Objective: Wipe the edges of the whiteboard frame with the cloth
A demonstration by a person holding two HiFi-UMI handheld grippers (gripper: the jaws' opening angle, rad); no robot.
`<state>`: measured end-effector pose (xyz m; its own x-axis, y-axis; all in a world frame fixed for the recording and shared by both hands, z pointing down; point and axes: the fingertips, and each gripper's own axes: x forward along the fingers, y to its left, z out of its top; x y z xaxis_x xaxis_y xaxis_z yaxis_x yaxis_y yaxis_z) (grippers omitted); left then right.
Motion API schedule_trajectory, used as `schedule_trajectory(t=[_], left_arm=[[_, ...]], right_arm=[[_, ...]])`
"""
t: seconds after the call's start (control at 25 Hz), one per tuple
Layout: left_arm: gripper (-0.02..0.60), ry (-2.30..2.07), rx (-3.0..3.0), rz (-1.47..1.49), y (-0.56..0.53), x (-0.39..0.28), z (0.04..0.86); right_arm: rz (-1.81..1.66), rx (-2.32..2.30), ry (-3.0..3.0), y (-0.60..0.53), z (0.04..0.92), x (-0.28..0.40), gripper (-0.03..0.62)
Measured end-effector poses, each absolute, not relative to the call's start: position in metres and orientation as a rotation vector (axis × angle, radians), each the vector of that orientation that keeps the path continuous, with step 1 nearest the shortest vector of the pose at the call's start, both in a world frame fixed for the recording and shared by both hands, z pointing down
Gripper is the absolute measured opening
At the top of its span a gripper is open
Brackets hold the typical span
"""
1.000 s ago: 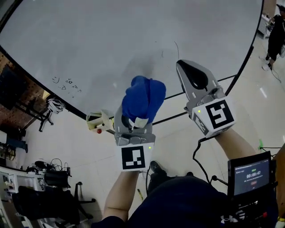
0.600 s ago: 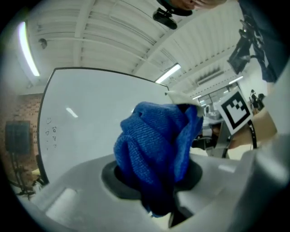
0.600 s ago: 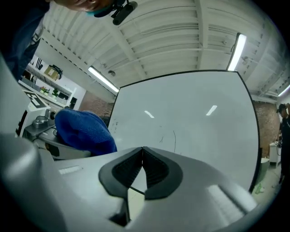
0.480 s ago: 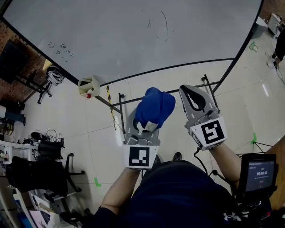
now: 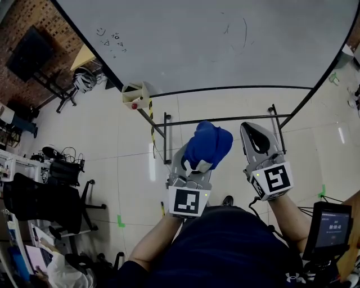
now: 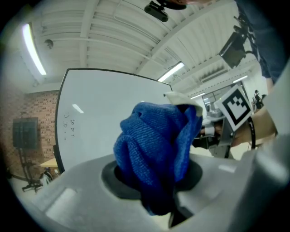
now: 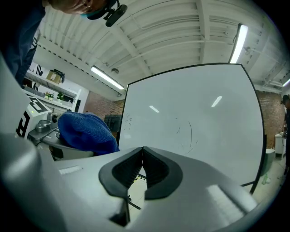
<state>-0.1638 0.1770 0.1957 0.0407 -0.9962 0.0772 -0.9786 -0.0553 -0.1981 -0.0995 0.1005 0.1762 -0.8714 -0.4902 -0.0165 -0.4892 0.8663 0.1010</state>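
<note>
Cloth (image 5: pixel 209 140), soft and light by its look, is clamped at its bunched middle in my left claw (image 5: pixel 194 166), right claw (image 5: pixel 257 140) clenched empty; I'd press the loose bulge against the whiteboard frame (image 5: pixel 225 88).

**A:** What colours are seen on the cloth (image 5: pixel 207 145) and the whiteboard (image 5: pixel 214 45)?

**B:** The cloth is seen in deep blue, finely ribbed. The whiteboard is white and is bordered by a black frame (image 5: pixel 236 88).

**A:** And elsewhere?

**B:** Black-and-white squares are printed on the marker cubes (image 5: pixel 188 201). The wall (image 5: pixel 34 14) is laid in red-brown brick, and the pale floor (image 5: pixel 124 169) is marked with green tape (image 5: pixel 120 221).
</note>
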Motion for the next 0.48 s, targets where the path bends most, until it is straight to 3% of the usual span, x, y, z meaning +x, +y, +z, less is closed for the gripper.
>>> schedule_trajectory(t=[0.16, 0.48], left_arm=[[0.132, 2.118, -2.198, -0.298, 0.164, -0.193, 0.208], [0.132, 2.105, -2.214, -0.293, 0.183, -0.172, 0.23]], right_arm=[[-0.164, 0.75, -3.025, 0.09, 0.184, -0.132, 0.011], [-0.19, 0.726, -3.017, 0.114, 0.212, -0.118, 0.011]])
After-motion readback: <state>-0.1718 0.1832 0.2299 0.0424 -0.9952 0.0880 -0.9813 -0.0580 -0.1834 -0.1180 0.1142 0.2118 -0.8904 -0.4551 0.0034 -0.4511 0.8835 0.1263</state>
